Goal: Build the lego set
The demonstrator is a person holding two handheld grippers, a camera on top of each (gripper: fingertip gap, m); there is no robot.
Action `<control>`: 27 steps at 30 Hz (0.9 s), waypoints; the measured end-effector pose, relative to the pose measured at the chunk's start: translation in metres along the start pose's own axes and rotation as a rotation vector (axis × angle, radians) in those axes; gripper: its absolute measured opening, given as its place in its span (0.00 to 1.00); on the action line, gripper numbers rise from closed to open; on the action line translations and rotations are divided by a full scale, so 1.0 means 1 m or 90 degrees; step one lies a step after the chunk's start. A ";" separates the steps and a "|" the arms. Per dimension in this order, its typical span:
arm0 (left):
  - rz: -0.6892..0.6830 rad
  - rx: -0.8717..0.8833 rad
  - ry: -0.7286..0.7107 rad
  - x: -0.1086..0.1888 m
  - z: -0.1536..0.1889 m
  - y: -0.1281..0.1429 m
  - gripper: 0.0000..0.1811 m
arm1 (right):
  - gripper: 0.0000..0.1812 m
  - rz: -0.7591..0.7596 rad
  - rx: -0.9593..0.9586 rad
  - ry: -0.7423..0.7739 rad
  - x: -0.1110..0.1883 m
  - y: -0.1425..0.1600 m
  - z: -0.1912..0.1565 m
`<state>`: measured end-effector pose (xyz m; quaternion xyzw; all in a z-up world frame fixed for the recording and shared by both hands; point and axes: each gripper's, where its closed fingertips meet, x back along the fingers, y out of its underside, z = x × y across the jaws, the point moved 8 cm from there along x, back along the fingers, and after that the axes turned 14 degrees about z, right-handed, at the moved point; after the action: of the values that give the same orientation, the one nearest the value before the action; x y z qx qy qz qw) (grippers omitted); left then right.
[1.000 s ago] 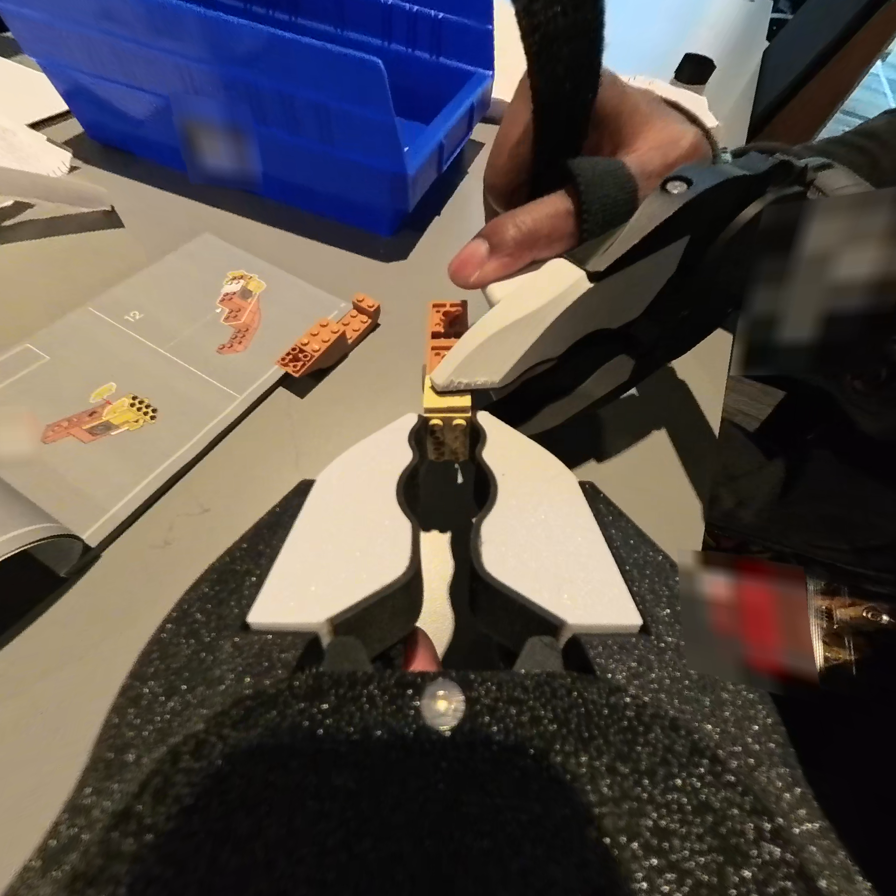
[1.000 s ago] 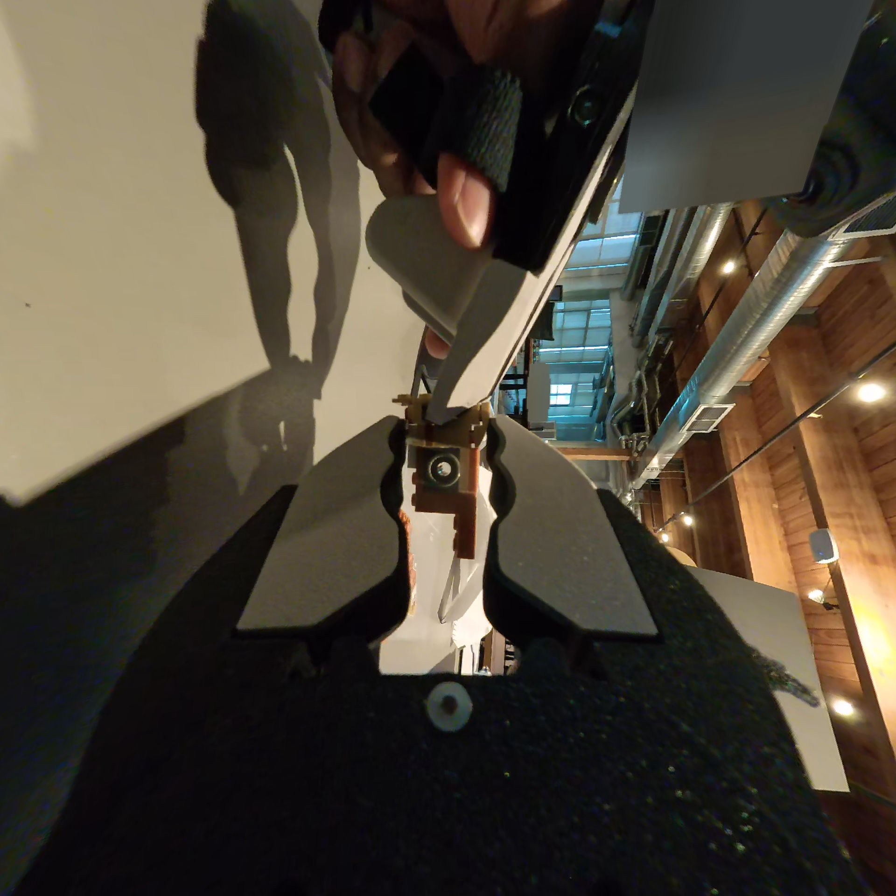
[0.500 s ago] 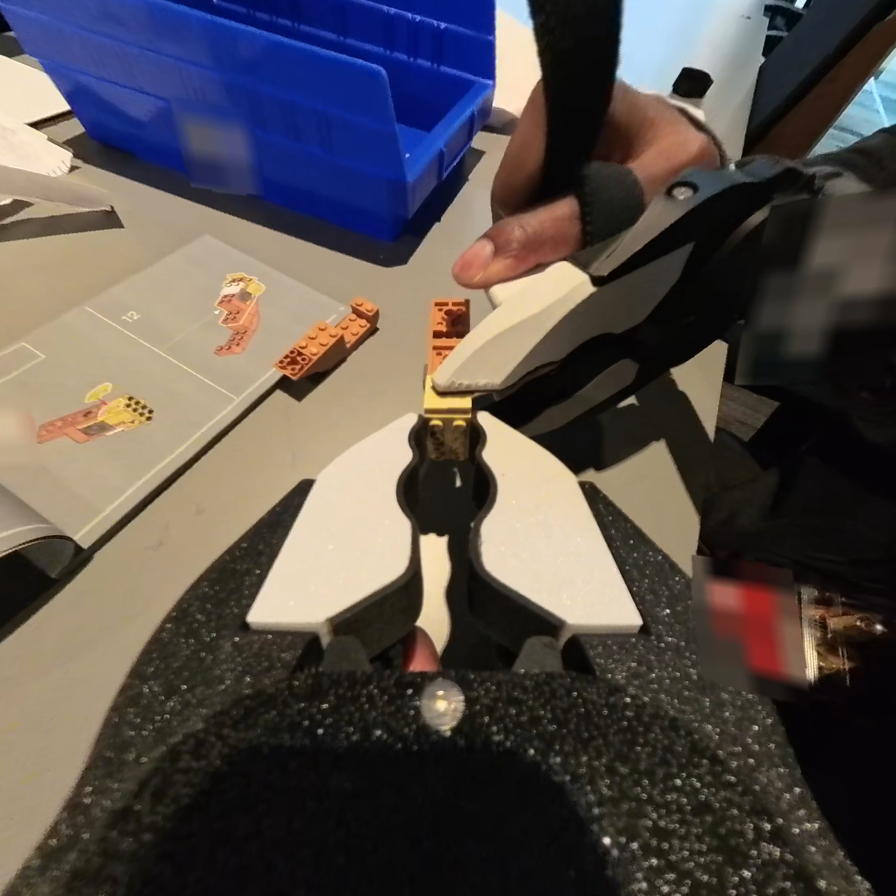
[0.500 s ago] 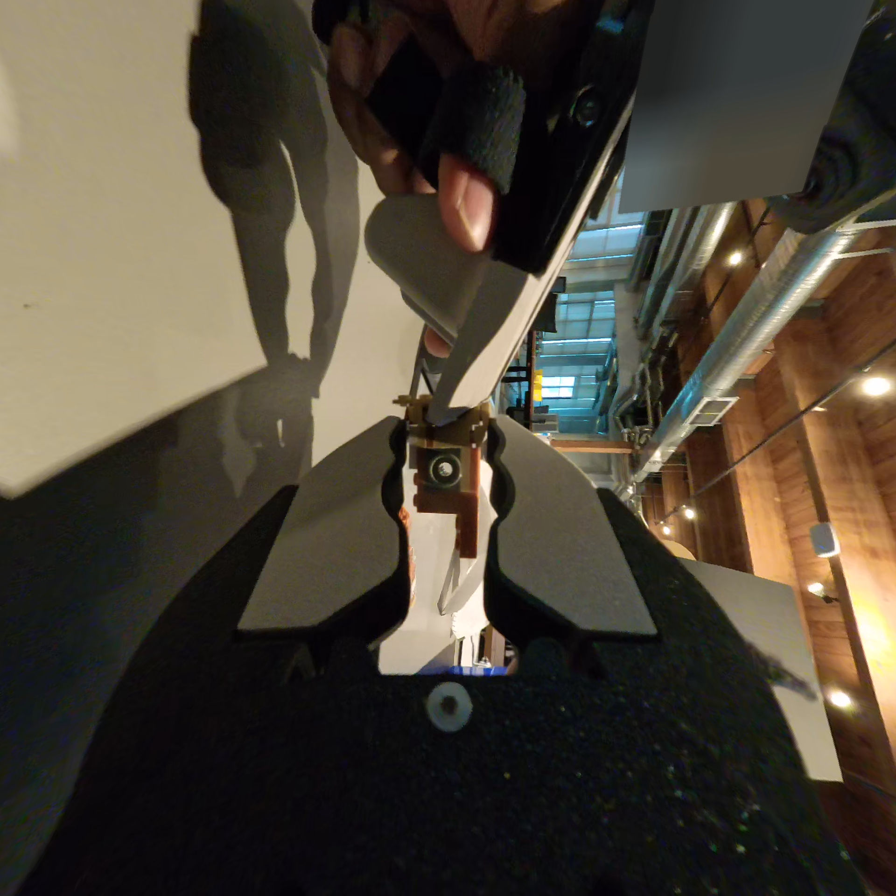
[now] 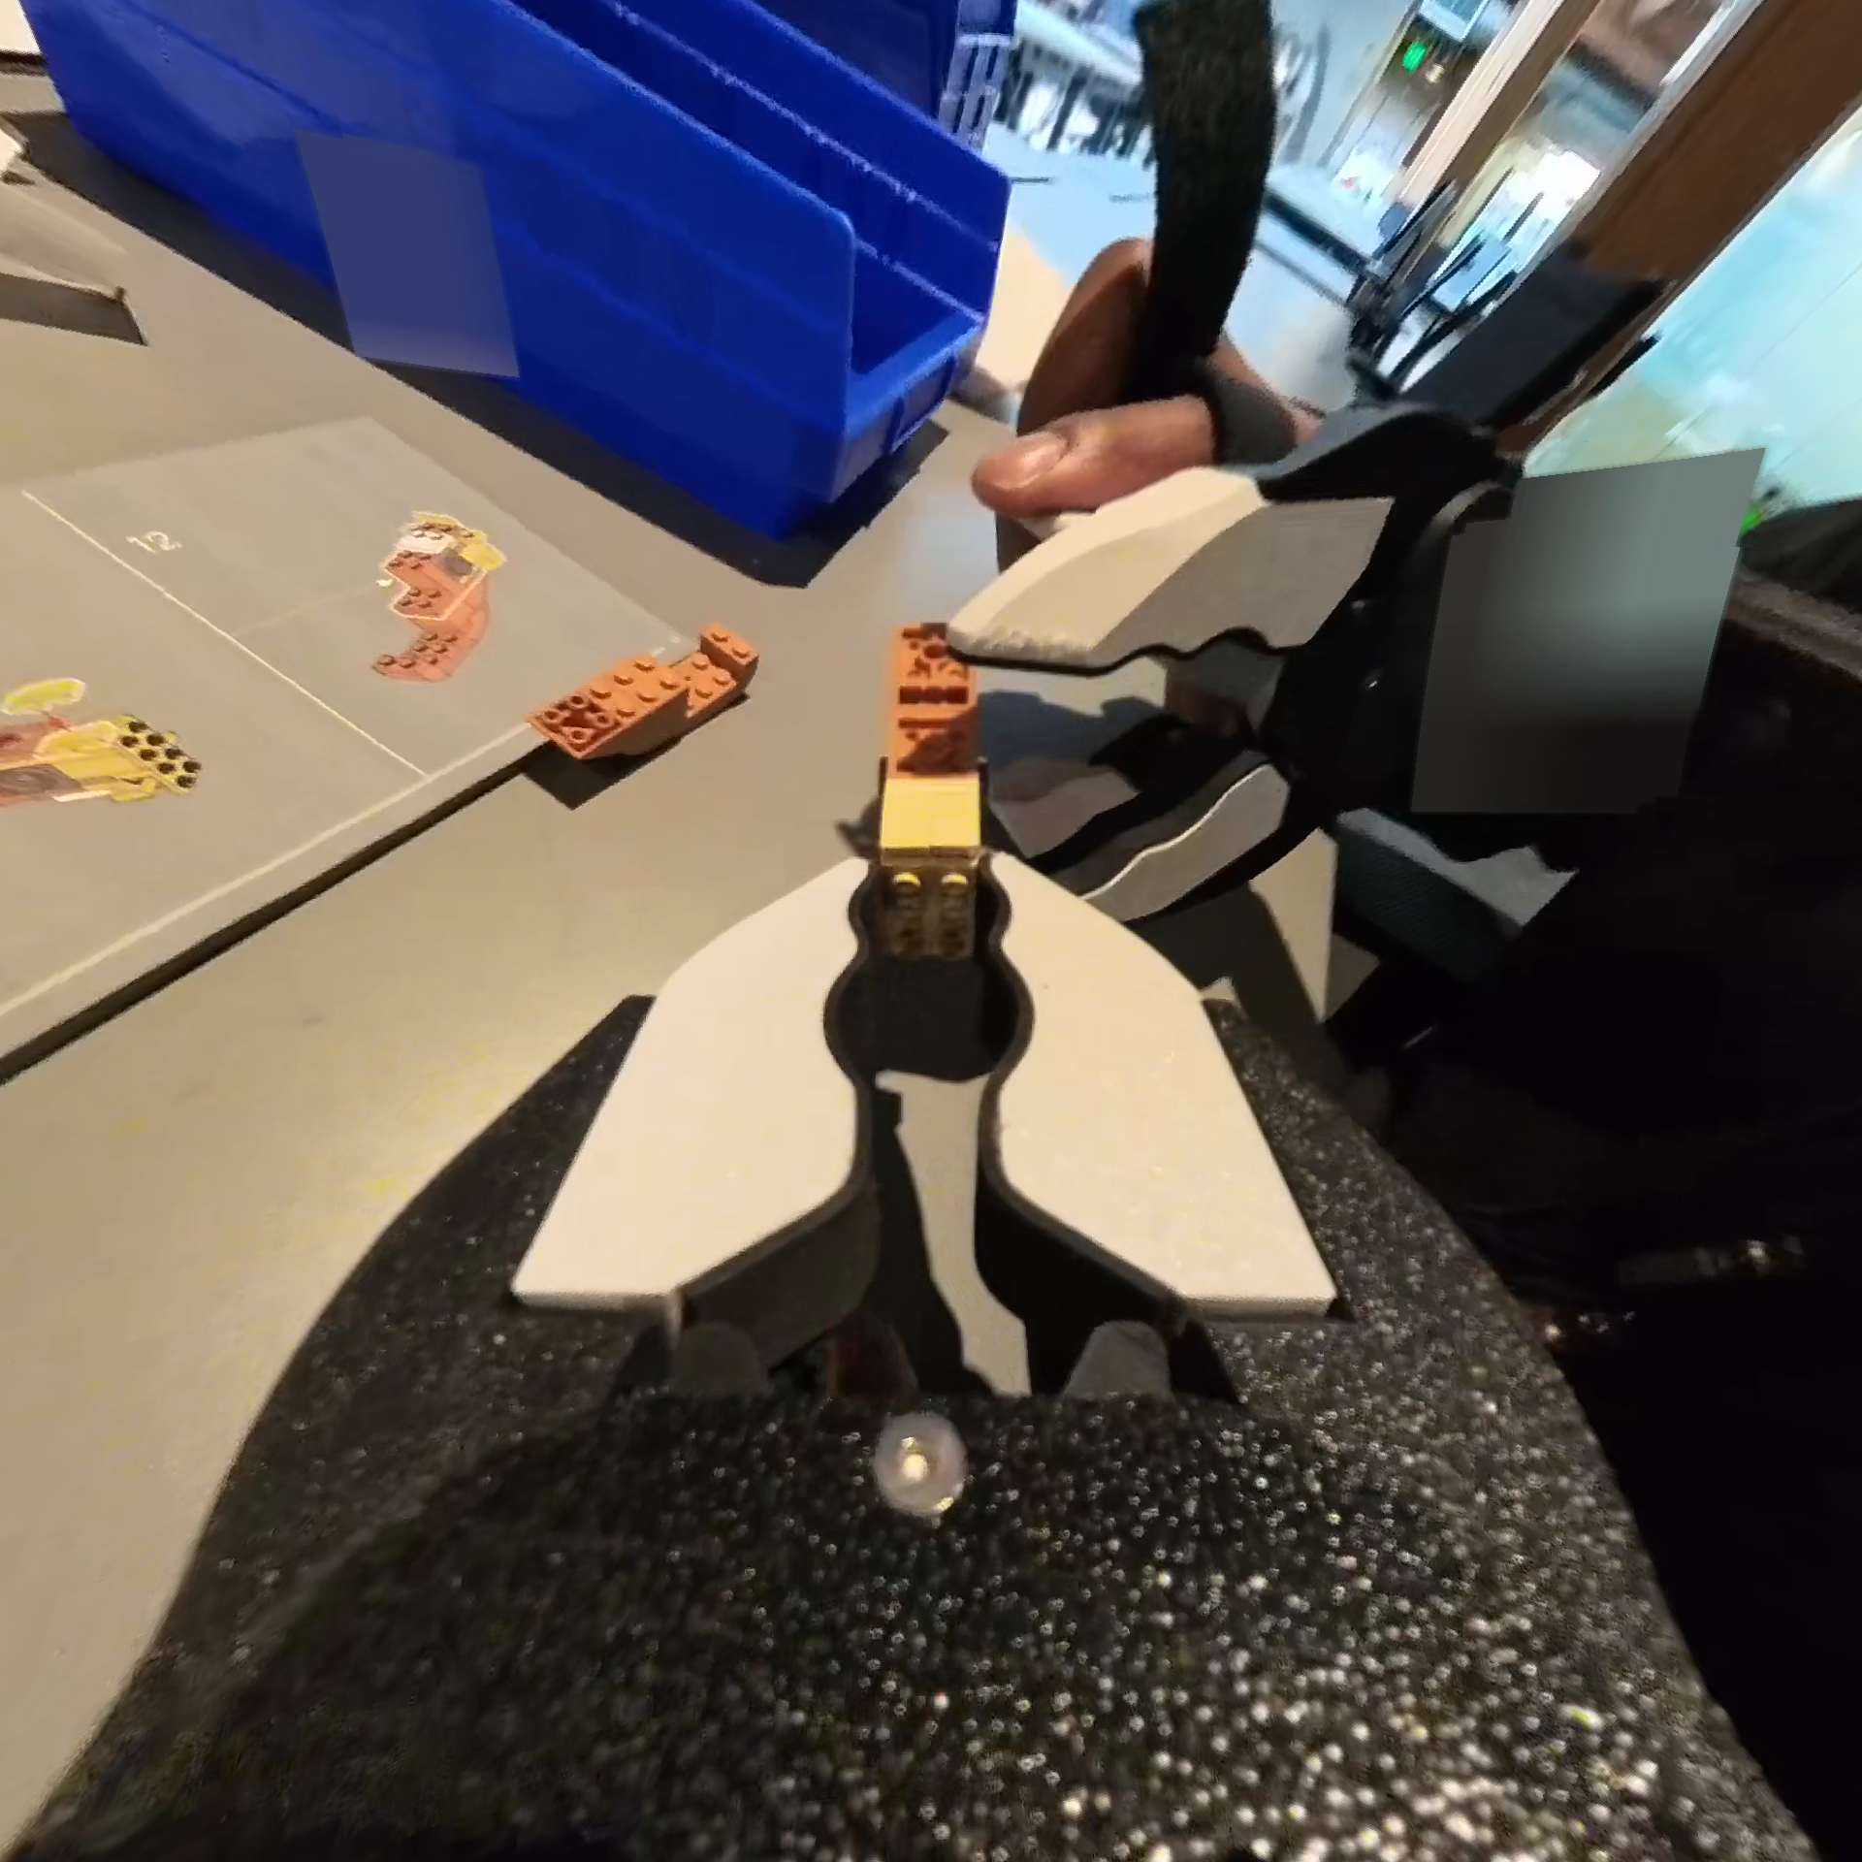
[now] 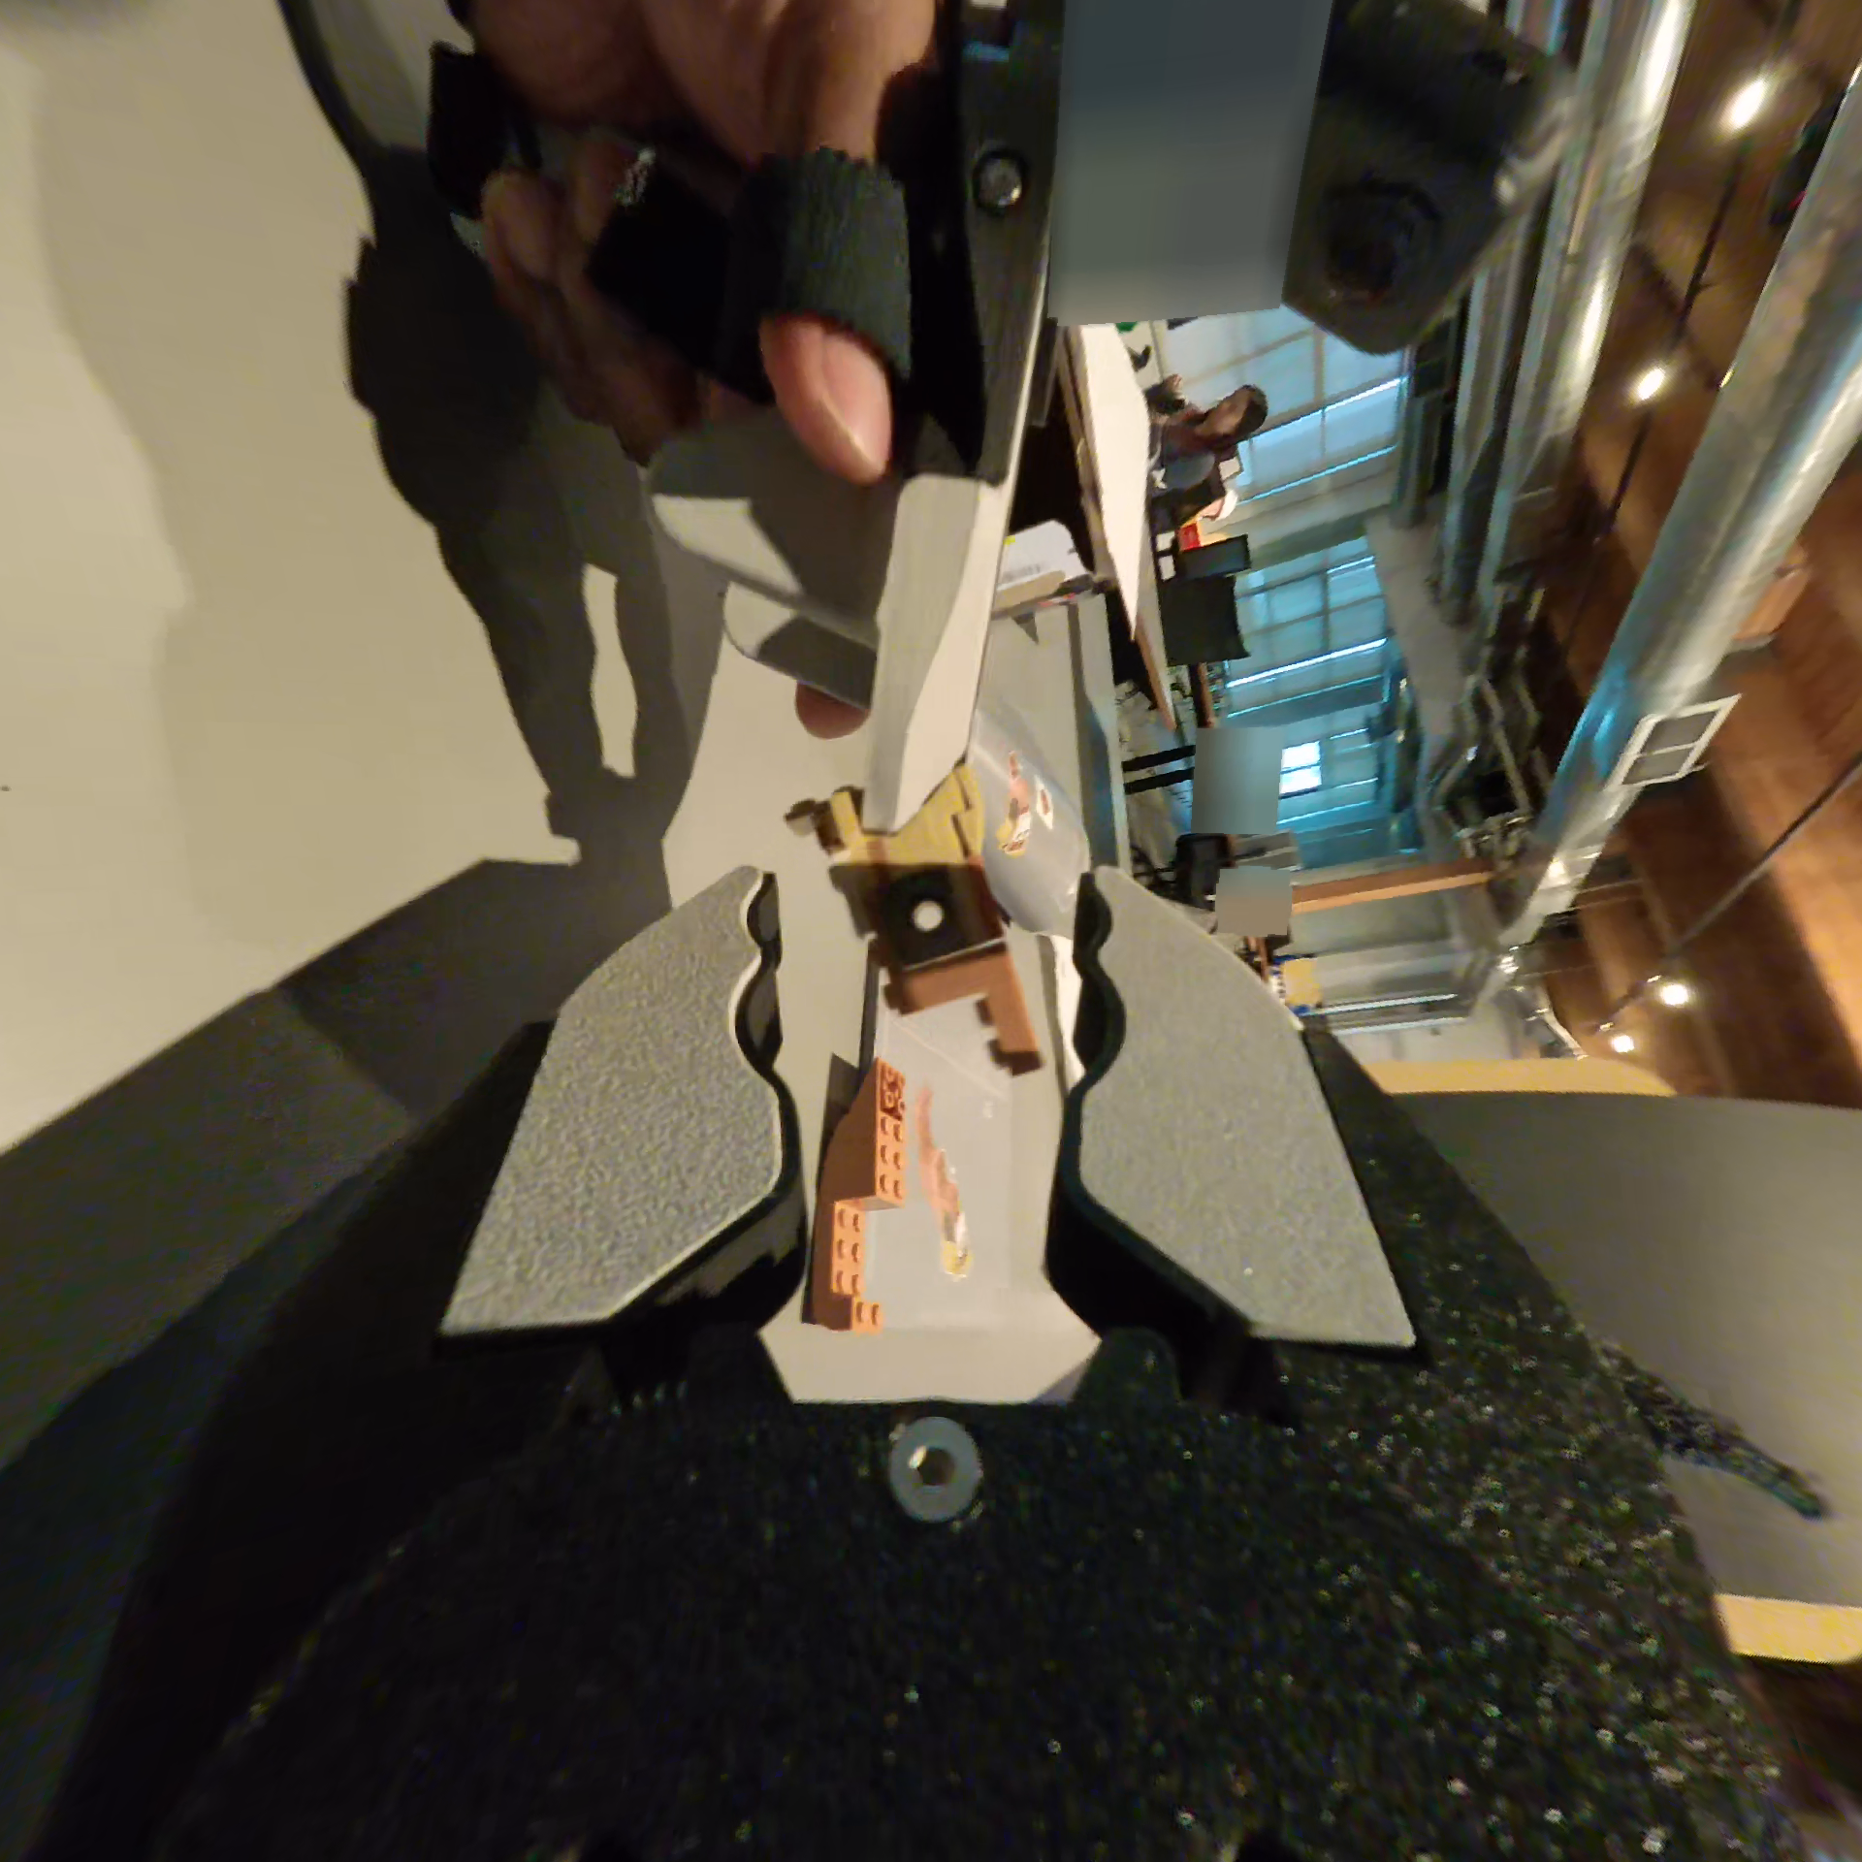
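The tan-and-brown lego piece [image 5: 929,796] sits clamped at its near, tan end between the tips of the left gripper [image 5: 927,907], jaws closed tight on it, with the brown part sticking out forward above the table [image 5: 302,1058]. The right gripper [image 6: 927,967] is wide open and holds nothing; the piece hangs in the gap between its fingers without touching either, and from the left wrist view one finger lies above the brown end and one below it.

On the table just beyond, a second brown piece [image 5: 645,705] rests at the corner of the manual [image 5: 252,645], with a blue bin [image 5: 605,252] behind.

Likely risks from here: the left grip catches only a short end, so a push from the right gripper could lever the piece out or snap the tan part off the brown. If the right jaws close off-centre they may twist it in the left grip. A dropped piece could bounce off the table
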<state>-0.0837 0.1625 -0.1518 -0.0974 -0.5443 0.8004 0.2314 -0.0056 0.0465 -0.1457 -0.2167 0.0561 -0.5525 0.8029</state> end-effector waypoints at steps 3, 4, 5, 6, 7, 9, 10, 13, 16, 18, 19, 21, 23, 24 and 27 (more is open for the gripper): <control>0.023 0.039 0.016 0.002 -0.002 -0.001 0.09 | 0.30 0.010 -0.025 0.006 0.001 0.000 0.003; 0.028 0.049 0.022 0.002 -0.002 -0.002 0.09 | 0.30 0.013 -0.032 0.009 0.001 0.001 0.005; 0.032 0.060 0.027 0.002 -0.003 -0.002 0.09 | 0.30 0.016 -0.037 0.012 0.002 0.001 0.006; 0.034 0.071 0.030 0.002 -0.003 -0.001 0.09 | 0.30 0.017 -0.038 0.014 0.002 0.001 0.007; 0.034 0.077 0.031 0.002 -0.004 -0.001 0.09 | 0.30 0.017 -0.036 0.015 0.002 0.001 0.007; 0.026 0.083 0.025 0.001 -0.005 0.001 0.09 | 0.29 0.015 -0.023 0.008 0.001 0.001 0.005; 0.021 0.084 0.022 0.001 -0.006 0.002 0.09 | 0.29 0.012 -0.011 0.004 0.000 0.001 0.004; 0.005 0.068 0.005 0.000 -0.006 0.003 0.09 | 0.28 0.001 0.030 -0.007 -0.002 0.000 0.000; -0.014 0.040 -0.014 -0.001 -0.004 0.003 0.09 | 0.27 -0.014 0.082 -0.019 -0.004 -0.002 -0.005; -0.024 0.023 -0.020 -0.003 -0.002 0.003 0.09 | 0.26 -0.019 0.105 -0.026 -0.005 -0.003 -0.009; -0.031 0.011 -0.026 -0.003 -0.001 0.003 0.09 | 0.25 -0.020 0.111 -0.028 -0.006 -0.003 -0.010; -0.044 -0.013 -0.034 -0.004 0.002 0.003 0.09 | 0.23 -0.022 0.122 -0.029 -0.007 -0.004 -0.011; -0.051 -0.028 -0.033 -0.005 0.006 0.003 0.09 | 0.21 -0.027 0.133 -0.029 -0.008 -0.003 -0.012; -0.052 -0.033 -0.032 -0.006 0.008 0.002 0.09 | 0.19 -0.027 0.137 -0.028 -0.008 -0.004 -0.013; -0.057 -0.054 -0.041 -0.006 0.011 0.001 0.09 | 0.17 -0.026 0.151 -0.018 -0.008 -0.004 -0.012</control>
<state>-0.0830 0.1507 -0.1489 -0.0565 -0.5888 0.7681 0.2450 -0.0159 0.0490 -0.1557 -0.1288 -0.0254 -0.5685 0.8122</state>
